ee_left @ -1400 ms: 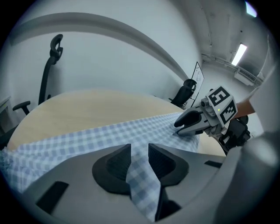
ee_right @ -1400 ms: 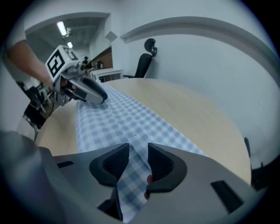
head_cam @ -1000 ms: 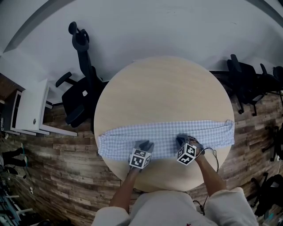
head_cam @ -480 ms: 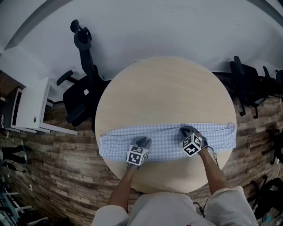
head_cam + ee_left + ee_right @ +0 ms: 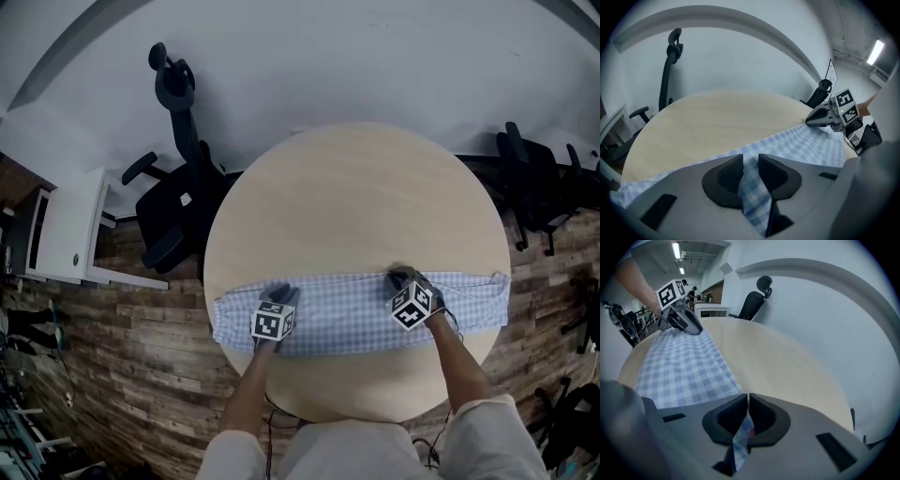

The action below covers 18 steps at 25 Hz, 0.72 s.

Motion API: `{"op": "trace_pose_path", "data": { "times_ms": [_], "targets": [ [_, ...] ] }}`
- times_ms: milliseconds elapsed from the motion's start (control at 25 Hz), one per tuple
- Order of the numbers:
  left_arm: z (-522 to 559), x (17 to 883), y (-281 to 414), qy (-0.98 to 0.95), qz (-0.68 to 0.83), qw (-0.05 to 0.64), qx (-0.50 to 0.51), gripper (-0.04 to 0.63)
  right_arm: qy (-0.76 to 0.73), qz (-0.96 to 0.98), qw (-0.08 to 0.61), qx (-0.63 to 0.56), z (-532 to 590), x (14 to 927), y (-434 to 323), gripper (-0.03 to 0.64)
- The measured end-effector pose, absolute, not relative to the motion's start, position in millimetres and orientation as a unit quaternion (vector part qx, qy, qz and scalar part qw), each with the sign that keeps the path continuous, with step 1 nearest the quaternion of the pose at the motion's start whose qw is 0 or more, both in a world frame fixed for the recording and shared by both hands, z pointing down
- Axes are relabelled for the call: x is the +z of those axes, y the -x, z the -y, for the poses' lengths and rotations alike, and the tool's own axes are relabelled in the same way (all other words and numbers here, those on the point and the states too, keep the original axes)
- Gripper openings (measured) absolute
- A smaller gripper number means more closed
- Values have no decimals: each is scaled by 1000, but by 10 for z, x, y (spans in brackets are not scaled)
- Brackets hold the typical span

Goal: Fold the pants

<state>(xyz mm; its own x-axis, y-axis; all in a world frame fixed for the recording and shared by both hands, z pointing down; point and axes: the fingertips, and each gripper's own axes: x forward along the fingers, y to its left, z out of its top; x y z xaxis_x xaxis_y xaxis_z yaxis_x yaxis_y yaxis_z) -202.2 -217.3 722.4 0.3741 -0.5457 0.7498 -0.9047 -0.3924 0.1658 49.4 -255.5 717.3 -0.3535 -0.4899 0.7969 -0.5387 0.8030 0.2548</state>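
Right-hand chairs (image 5: 539, 183) — cut off by the edge.

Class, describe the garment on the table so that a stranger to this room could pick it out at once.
Find the round wooden table between the black office chairs. Across its near part the pants lie flat as one long band. Nothing else there has their blue-and-white check, and the left gripper and right gripper pinch their far edge.

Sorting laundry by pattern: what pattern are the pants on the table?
The cloth pants show a light blue and white check, clearest in the right gripper view.
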Motion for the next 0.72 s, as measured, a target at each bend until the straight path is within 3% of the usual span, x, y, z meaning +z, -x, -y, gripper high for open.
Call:
{"op": "trace_pose_path", "data": {
  "times_ms": [280,520,720],
  "targets": [
    [2267,7250,2306,-767,482,286,312,120,-378,827,410,66,2867,7148,-533,35],
    [2321,7187,2300,-768,488,273,313,120,-476,803,336,123,3183,6801,-1195,35],
    [2322,6986,2109,-781,493,252,289,118,-504,785,333,137,2864,6638,-1997,35]
  ]
}}
